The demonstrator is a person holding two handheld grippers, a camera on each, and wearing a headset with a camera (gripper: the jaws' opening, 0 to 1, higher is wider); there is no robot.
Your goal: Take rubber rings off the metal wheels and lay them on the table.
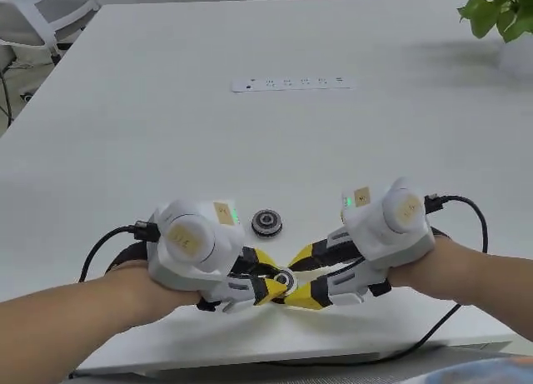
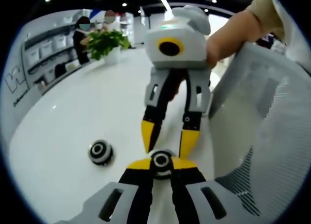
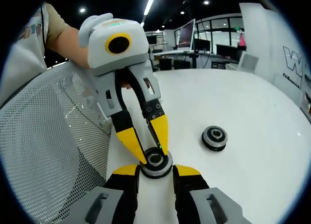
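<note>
Your left gripper (image 1: pixel 268 288) and right gripper (image 1: pixel 300 286) both pinch one metal wheel (image 3: pixel 155 162) at bottom centre, so uneven pulling may drop it.

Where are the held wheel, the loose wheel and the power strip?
held wheel (image 3: pixel 156 160): right gripper view, on its metal hub.
loose wheel (image 1: pixel 266 222): head view, on its centre.
power strip (image 1: pixel 293 84): head view, on the middle of its top face.

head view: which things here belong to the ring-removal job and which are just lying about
Job in hand:
held wheel, between the jaws of the left gripper and the right gripper
second wheel, lying on the table

Lying about:
power strip
plant
chair
</note>
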